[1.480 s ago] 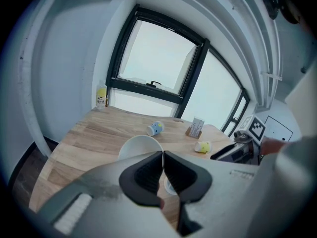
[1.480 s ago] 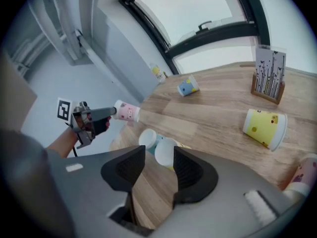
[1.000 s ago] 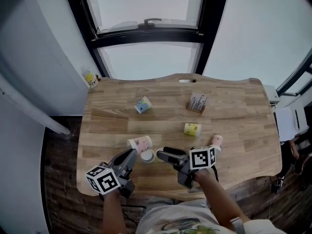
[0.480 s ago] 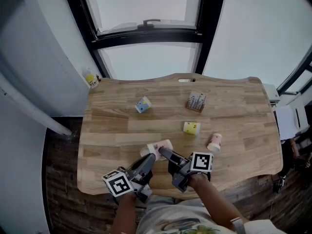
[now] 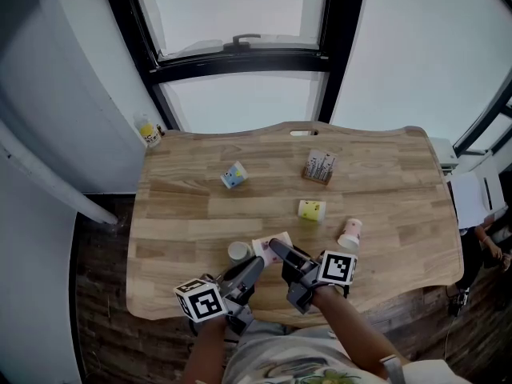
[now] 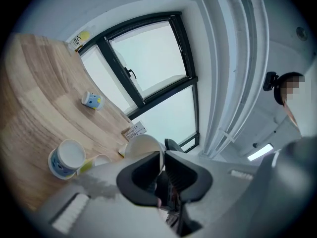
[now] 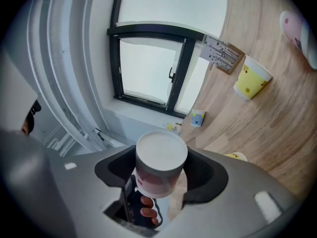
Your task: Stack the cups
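At lower centre, a pink cup (image 5: 268, 244) is pinched by its rim in the clenched left tool (image 6: 163, 156); its base is grasped between the right tool (image 7: 161, 168), whose jaws have just been closing

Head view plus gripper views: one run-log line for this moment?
left gripper: shut on rim of pink cup | right gripper: jaws just closed further, gripping same cup's body | stacking: not yet
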Demonstrator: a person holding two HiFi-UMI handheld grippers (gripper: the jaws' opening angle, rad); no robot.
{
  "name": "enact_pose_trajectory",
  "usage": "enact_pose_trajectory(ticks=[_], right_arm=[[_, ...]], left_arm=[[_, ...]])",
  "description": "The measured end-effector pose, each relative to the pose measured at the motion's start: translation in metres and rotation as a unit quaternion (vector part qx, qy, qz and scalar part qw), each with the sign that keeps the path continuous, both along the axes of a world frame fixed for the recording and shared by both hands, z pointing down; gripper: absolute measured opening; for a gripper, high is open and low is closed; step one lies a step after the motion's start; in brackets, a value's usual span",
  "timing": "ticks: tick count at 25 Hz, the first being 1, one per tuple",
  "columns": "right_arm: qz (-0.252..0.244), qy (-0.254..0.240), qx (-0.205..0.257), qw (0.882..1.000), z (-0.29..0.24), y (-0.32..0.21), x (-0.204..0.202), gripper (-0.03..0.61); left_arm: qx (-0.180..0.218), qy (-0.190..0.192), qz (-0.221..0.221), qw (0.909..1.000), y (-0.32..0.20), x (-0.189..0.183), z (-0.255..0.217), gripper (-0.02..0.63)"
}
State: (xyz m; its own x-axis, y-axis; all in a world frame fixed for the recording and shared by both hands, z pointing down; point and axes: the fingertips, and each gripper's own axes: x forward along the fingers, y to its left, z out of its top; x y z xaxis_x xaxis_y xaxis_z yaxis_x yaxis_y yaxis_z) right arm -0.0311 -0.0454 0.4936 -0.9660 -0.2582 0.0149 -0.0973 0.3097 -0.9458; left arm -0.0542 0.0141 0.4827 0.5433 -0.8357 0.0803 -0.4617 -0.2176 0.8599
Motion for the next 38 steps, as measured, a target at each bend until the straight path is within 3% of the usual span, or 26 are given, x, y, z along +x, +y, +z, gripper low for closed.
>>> enact_pose_trajectory(ticks=[6, 11, 15, 18, 21, 27, 33, 38], right_arm=[[0.018, 0.048, 0.061, 0.997, -0.010, -0.015, 0.012, 0.295], [0.022, 0.121, 0.153, 0.980, -0.014, -0.028, 0.025, 0.295], [0.011, 0.196, 0.232, 0.953, -0.010, -0.031, 0.031, 0.296], [-0.005, 0.248, 0.288, 0.925, -0.004, -0.030, 0.032, 0.296], [-0.021, 0.295, 0.334, 0.895, 0.003, -0.028, 0.033, 0.296], [-0.047, 0.365, 0.393, 0.843, 0.023, -0.028, 0.036, 0.296], [-0.076, 0.409, 0.411, 0.811, 0.054, -0.027, 0.038, 0.298], [-0.102, 0.426, 0.422, 0.794, 0.081, -0.025, 0.034, 0.299]], left_arm=[[-0.012, -0.073, -0.009, 0.9972, 0.000, -0.005, 0.009, 0.052], [-0.016, -0.171, -0.034, 0.9845, -0.002, -0.025, 0.009, 0.052], [-0.032, -0.265, -0.041, 0.9630, -0.003, -0.041, 0.013, 0.052], [-0.048, -0.340, -0.039, 0.9385, -0.003, -0.050, 0.021, 0.052], [-0.058, -0.388, -0.029, 0.9192, -0.003, -0.052, 0.027, 0.052], [-0.066, -0.433, -0.013, 0.8987, -0.001, -0.050, 0.038, 0.052], [-0.077, -0.443, -0.012, 0.8931, 0.000, -0.055, 0.045, 0.058], [-0.081, -0.450, -0.012, 0.8893, 0.000, -0.059, 0.049, 0.058]])
